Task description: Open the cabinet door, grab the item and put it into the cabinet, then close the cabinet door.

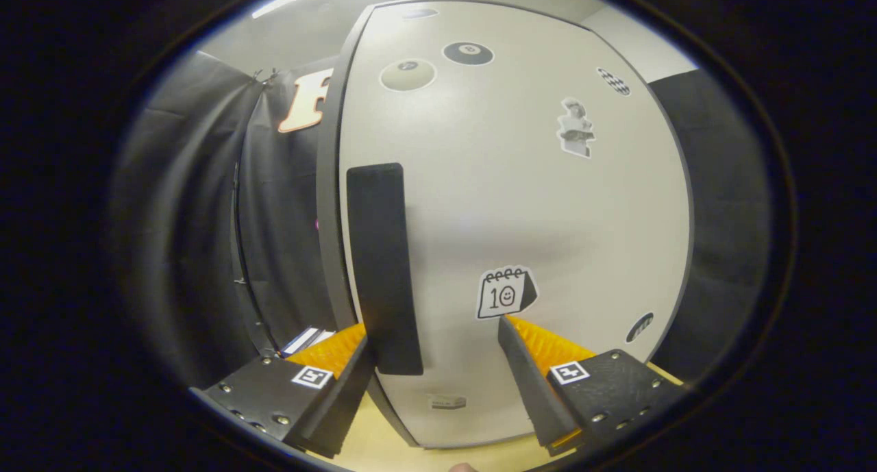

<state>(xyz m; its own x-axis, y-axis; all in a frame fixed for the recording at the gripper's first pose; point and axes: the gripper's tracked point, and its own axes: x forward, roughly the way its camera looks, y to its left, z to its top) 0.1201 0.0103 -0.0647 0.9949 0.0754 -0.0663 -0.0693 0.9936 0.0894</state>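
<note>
Gripper (438,335) up close to the pale grey, flat-fronted cabinet door (534,205), fingers spread apart with nothing between them.

The door stands shut, or nearly so, just ahead of the fingers; its dark edge runs down the side by the left finger, and beyond that edge hangs the booth's black cloth wall (199,205). A tall, black, matte rectangular handle (382,266) is fixed upright on the door near that edge, its lower end just beside the left fingertip; whether they touch cannot be told. Stickers dot the door: a calendar-page sticker (505,292) just above the right fingertip, two billiard-ball stickers (438,64) near the top, a small pale figure sticker (575,128), and a chequered oval (613,81). The cabinet stands on a light yellow surface (384,448).
</note>
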